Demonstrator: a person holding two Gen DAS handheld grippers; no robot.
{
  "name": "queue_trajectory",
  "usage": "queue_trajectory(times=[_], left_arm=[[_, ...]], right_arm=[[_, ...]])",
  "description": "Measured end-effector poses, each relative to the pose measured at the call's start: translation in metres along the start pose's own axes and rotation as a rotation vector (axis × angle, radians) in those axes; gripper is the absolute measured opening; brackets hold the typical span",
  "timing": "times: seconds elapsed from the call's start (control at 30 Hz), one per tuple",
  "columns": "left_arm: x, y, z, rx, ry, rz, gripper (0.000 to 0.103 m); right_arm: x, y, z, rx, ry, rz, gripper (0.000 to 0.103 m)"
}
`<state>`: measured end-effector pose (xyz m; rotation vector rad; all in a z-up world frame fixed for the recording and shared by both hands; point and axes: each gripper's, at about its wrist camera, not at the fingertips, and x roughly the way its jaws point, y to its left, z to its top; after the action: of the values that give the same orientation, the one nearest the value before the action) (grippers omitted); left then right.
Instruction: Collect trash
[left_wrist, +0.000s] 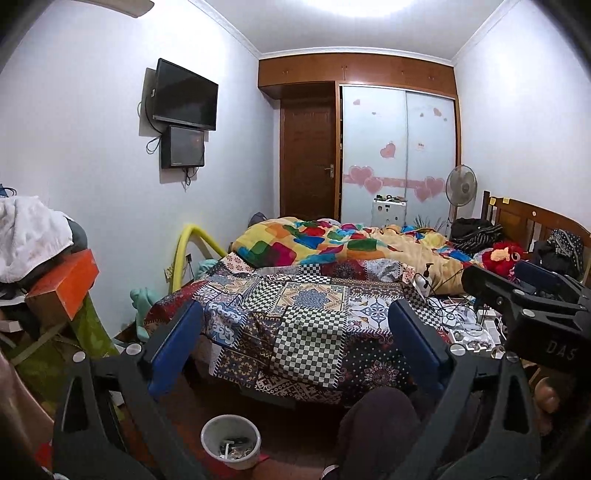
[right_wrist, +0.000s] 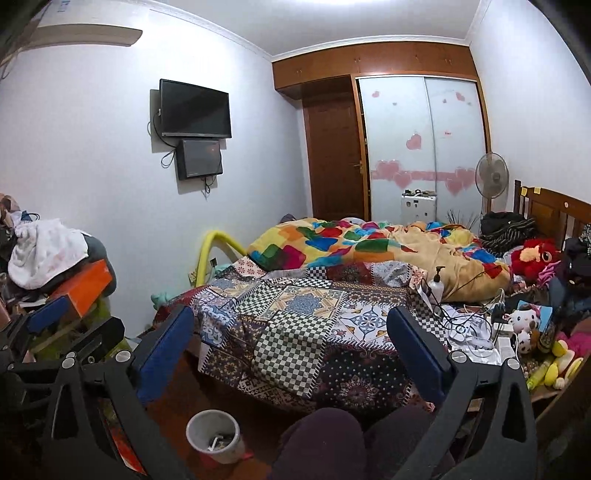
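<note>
A small white trash bin (left_wrist: 231, 441) stands on the dark floor at the foot of the bed, with a few scraps inside; in the right wrist view the bin (right_wrist: 214, 435) sits low and left of centre. My left gripper (left_wrist: 295, 343) is open, its blue pads spread wide with nothing between them, pointing at the patchwork bedspread (left_wrist: 306, 314). My right gripper (right_wrist: 291, 343) is open and empty too, aimed at the same bedspread (right_wrist: 303, 317). The right gripper also shows at the right edge of the left wrist view, and the left gripper at the left edge of the right wrist view.
A heap of cables, chargers and a pump bottle (right_wrist: 437, 284) lies on the bed's right side beside plush toys (right_wrist: 532, 254). A cluttered pile with an orange box (left_wrist: 64, 282) and white cloth stands at the left. The person's knees (right_wrist: 321, 439) are in front.
</note>
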<state>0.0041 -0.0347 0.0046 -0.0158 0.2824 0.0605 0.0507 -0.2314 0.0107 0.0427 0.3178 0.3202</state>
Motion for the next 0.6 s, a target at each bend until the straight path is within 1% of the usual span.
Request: queue_trajectory(times=[0.6], left_arm=[[-0.0009, -0.002, -0.0037, -0.008, 0.007, -0.002, 0.101]], right_arm=[[-0.0062, -0.0076, -0.0013, 0.003, 0.007, -0.003, 0.103]])
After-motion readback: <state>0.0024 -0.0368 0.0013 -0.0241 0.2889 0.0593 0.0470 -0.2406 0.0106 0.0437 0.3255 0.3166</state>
